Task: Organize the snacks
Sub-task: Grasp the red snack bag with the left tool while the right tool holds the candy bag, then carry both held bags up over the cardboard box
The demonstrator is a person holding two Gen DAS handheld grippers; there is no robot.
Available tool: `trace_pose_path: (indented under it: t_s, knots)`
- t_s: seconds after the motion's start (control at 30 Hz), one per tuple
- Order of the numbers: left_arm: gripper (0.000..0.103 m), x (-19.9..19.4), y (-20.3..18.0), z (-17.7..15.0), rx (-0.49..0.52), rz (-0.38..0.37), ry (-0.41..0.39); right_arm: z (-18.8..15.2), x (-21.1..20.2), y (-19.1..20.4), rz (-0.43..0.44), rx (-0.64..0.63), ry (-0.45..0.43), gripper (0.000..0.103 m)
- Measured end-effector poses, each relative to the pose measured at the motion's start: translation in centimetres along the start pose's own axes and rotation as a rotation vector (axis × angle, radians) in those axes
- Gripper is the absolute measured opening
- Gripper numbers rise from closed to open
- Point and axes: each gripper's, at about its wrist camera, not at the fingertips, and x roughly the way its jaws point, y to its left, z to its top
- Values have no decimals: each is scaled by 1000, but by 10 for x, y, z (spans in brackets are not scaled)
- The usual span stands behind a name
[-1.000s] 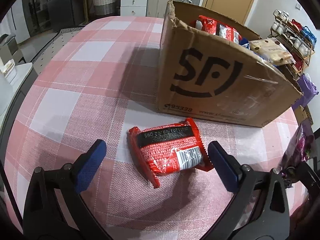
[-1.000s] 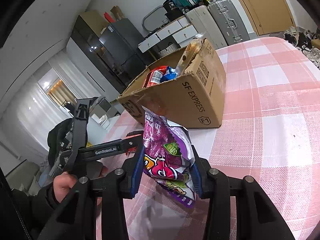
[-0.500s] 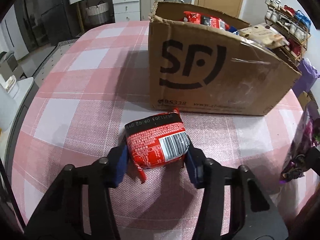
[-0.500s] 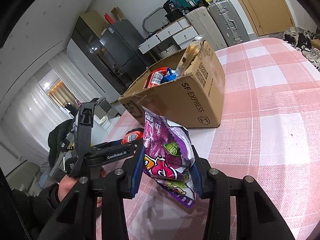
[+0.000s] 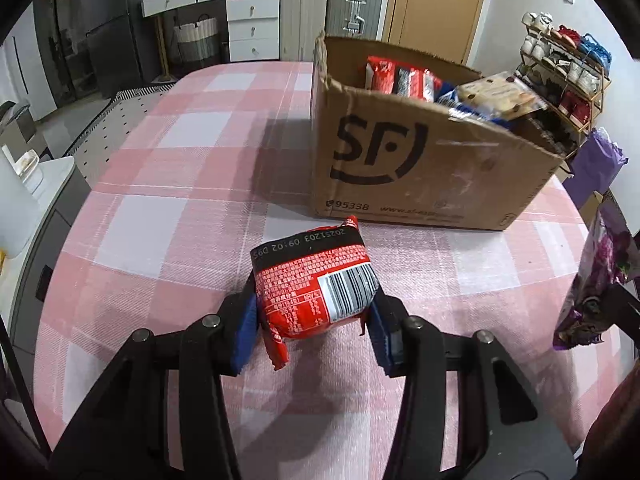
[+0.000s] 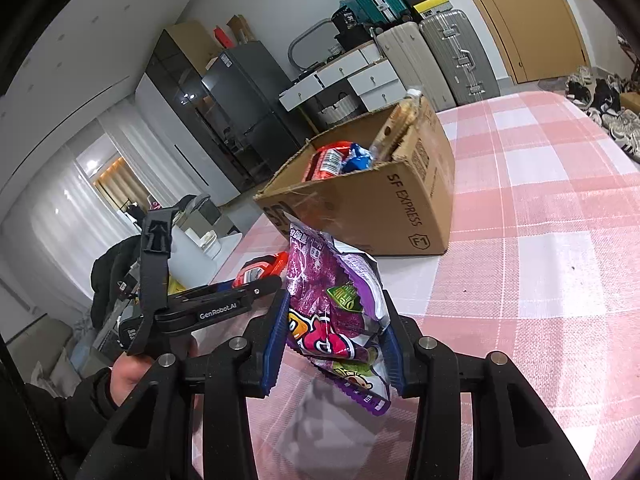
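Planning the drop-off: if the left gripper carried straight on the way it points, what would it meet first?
Likely the cardboard box, its printed wall low down; the left gripper is shut on the red snack packet. Depth is unclear, so the checked tablecloth might come first.

one cardboard box (image 5: pixel 420 160), two held snack packs (image 5: pixel 316 284), two grippers (image 5: pixel 314 326)

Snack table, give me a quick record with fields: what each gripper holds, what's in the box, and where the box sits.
left gripper: shut on the red packet, barcode side up
right gripper: shut on the purple bag, held upright
box: open cardboard, standing on the checked tablecloth, beyond both grippers
box contents: red, blue and beige snack packs showing above the rim
task state: neither held snack is in the box yet
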Motion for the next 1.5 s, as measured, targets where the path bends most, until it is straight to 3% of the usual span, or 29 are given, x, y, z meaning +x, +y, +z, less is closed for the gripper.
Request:
trace_pose_path:
  t_s: [0.87, 1.2, 1.3, 1.5]
  knots:
    - [44, -100, 25, -20, -38, -92, -121, 15, -22, 64, -41, -131, -28, 42]
    - [44, -129, 19, 13, 12, -137, -191, 41, -30, 85, -57, -193, -66, 42]
    - [44, -133, 19, 30, 11, -191, -178, 57, -32, 90, -63, -217, -83, 42]
    - [44, -140, 11, 59, 48, -199, -190, 87, -33, 91, -68, -245, -114, 43]
